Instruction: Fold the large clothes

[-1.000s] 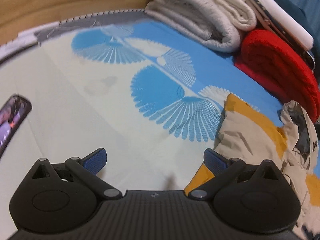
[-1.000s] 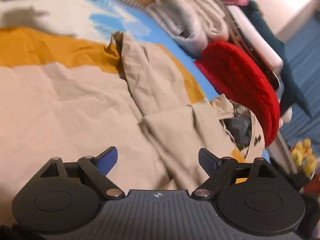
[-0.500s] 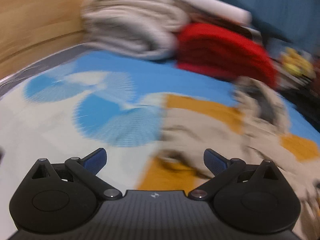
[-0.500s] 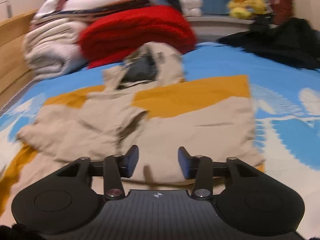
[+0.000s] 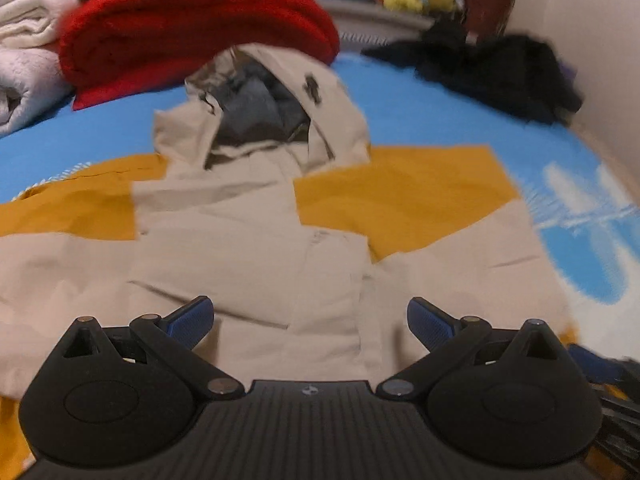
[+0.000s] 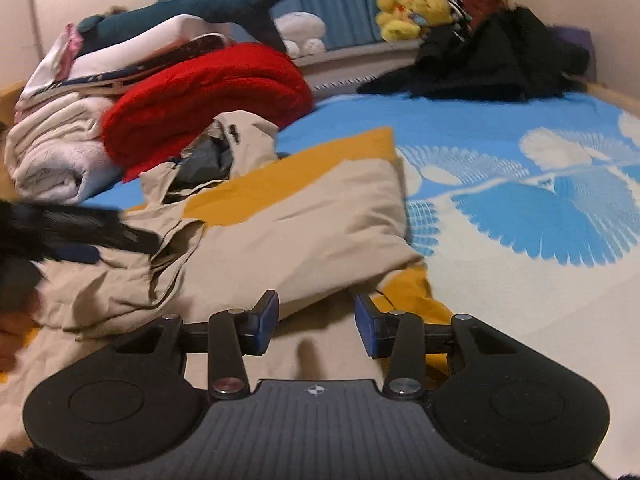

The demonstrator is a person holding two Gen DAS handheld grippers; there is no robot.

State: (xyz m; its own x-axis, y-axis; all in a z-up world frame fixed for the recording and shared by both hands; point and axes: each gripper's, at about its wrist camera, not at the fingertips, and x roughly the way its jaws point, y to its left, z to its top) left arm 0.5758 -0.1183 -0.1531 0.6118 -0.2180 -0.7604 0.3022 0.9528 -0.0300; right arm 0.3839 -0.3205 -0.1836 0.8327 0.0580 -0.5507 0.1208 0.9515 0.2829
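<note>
Bedroom, on a blue-and-white patterned bedspread (image 6: 520, 208): our beige-and-mustard hooded jacket (image 5: 248, 248) lies spread across the middle of the bed, hood toward a rolled red blanket (image 5: 192, 20), one sleeve already folded in over the chest.

A second ago we were looking across the jacket from the side; now both our cameras face it squarely from the hem end, hood away from us. We read that as lining up for the next fold, hem toward hood or the right side inward.

Our left gripper (image 5: 310, 320) hangs just above the lower chest, angled down, its jaws wide apart and empty. Our right gripper (image 6: 316, 324) sits lower at the jacket's right edge; its jaws have narrowed to roughly half width, with cloth behind the gap but nothing pinched.

Beyond, dark clothes (image 6: 488, 56) and yellow plush toys (image 6: 412, 12) line the far wall.
</note>
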